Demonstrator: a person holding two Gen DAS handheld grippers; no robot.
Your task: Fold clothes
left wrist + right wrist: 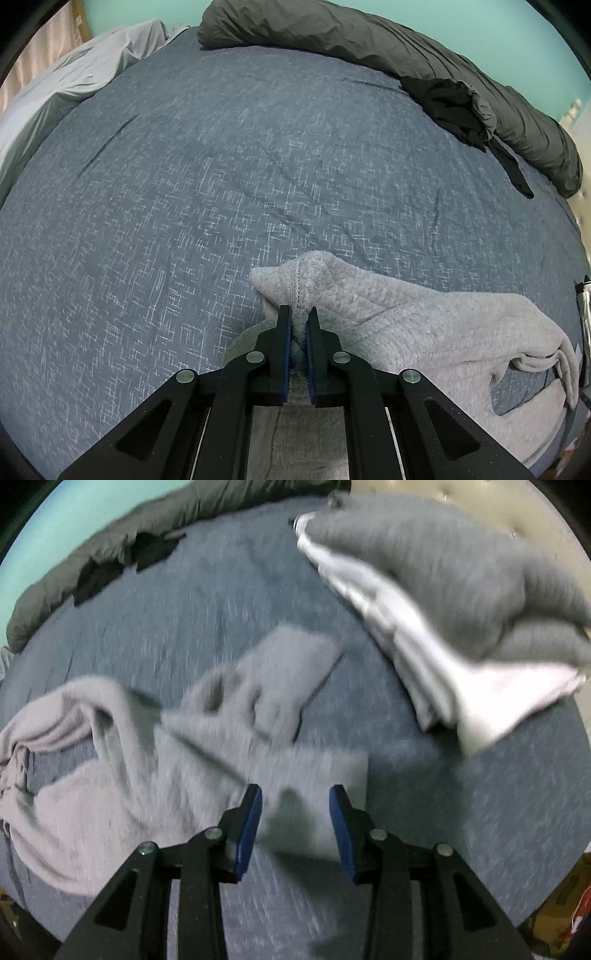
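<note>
Left gripper (pixel 298 314): fingers pressed together on a bunched, seamed fold of the light grey garment (pixel 406 325); the pinched cloth rises between the blue pads and peaks just beyond the tips.
Right gripper (pixel 295 794): fingers spread apart, nothing between them; the tips stand over the near flat edge of the same garment (pixel 177 760), and whether they touch it cannot be told because the view is blurred by motion.
Garment, position: lies on the blue bedspread (pixel 221 184), near the front of the bed; in the left wrist view it runs from the pinched fold toward the right, ending in a loose sleeve-like strip at the right edge.
Garment, form: crumpled and partly doubled over in the right wrist view, with a long gathered part reaching left and a flat panel lying farther back.
Bedspread: blue with a pale woven fleck, lightly creased, covers the whole bed.
Grey pillows (pixel 461 576): two, stacked, far right in the right wrist view, beside the garment but apart from it.
Dark duvet (pixel 369 40): rolled along the far edge of the bed.
Black garment (pixel 454 107): crumpled against the duvet, far right, well apart from the grey one.
Wall (pixel 147 9): pale green, behind the bed.
</note>
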